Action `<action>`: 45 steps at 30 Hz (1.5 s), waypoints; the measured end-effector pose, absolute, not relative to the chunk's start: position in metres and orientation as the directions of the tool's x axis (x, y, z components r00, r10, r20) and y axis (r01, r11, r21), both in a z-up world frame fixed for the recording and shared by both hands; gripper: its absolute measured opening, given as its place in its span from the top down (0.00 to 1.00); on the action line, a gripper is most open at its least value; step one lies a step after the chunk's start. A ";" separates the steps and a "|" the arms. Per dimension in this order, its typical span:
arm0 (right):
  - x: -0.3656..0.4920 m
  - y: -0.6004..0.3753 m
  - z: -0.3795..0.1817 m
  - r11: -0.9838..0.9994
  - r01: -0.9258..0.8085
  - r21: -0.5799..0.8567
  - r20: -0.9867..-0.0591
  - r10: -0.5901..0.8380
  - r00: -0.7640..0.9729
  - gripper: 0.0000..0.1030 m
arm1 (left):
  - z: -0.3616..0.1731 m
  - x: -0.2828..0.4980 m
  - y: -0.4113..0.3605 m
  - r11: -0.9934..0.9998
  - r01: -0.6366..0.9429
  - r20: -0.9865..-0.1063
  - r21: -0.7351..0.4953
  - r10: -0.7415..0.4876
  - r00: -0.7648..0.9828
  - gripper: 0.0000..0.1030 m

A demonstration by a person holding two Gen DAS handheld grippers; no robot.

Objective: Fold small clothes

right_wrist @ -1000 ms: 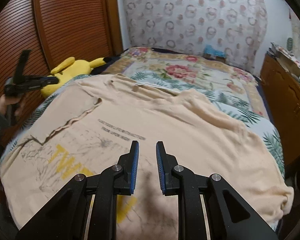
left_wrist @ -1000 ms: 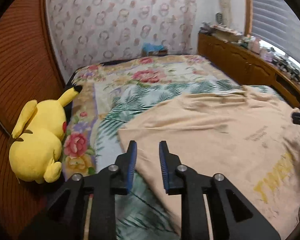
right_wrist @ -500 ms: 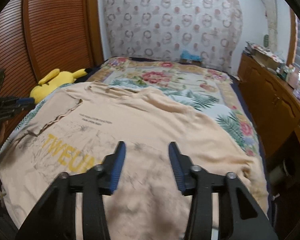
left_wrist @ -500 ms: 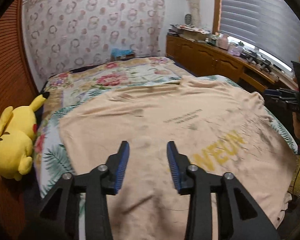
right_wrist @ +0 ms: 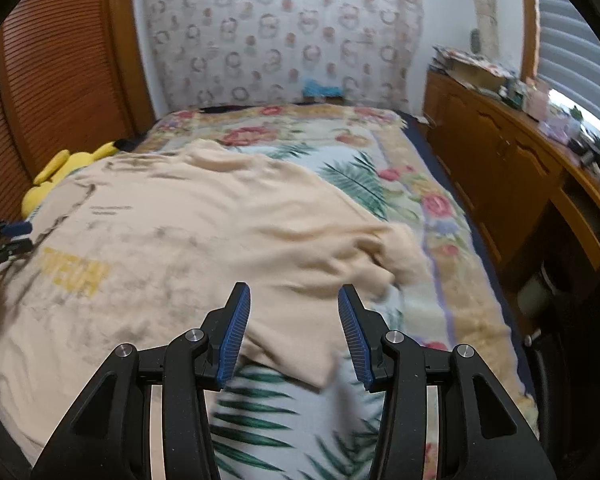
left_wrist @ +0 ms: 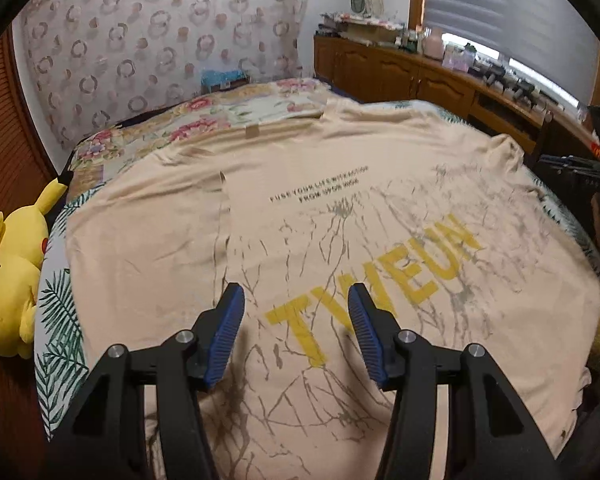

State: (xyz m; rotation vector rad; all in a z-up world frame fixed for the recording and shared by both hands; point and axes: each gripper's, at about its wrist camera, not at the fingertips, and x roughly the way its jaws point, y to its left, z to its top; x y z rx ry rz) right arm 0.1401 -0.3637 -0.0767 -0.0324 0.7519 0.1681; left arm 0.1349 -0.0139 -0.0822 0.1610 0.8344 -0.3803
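One bed [left_wrist: 112,140], floral cover, fills both views. One beige shirt [left_wrist: 340,216] lies flat on it, print side up, spread over most of the left-wrist frame; neck label at upper centre, hem at bottom, so its long axis runs bottom to top of that frame.

In the right-wrist view the shirt [right_wrist: 204,240] fills the left and centre, its right sleeve bunched at centre right and the sleeve edge just ahead of the jaws.

Right gripper [right_wrist: 294,332]: jaws apart, nothing between the pads, sleeve cloth lying below the gap. It looks nearer a grabbable edge.

Left gripper [left_wrist: 296,332]: jaws opening, empty, hanging over the yellow lettering mid-shirt, away from any edge. The left sleeve lies to the left of its fingers.

One yellow plush [left_wrist: 8,280] at left edge, beside the shirt, not touching.

Count: shirts one, grippers two, plush one.
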 end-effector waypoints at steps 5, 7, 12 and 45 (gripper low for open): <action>0.146 -0.379 -0.089 0.990 -0.132 0.057 -0.706 0.134 0.696 0.55 | -0.090 0.138 -0.020 0.921 0.390 -0.763 -0.012 -0.261 0.592 0.49; 0.149 -0.381 -0.094 0.990 -0.129 0.059 -0.720 0.132 0.682 0.55 | -0.093 0.139 -0.022 0.921 0.390 -0.766 -0.011 -0.259 0.589 0.49; 0.154 -0.380 -0.104 0.989 -0.139 0.056 -0.744 0.134 0.654 0.55 | -0.100 0.136 -0.025 0.921 0.391 -0.766 -0.006 -0.255 0.590 0.48; 0.159 -0.301 -0.043 0.929 -0.365 0.054 -0.620 0.318 0.717 0.97 | -0.102 0.141 -0.029 0.920 0.390 -0.772 -0.024 -0.265 0.578 0.28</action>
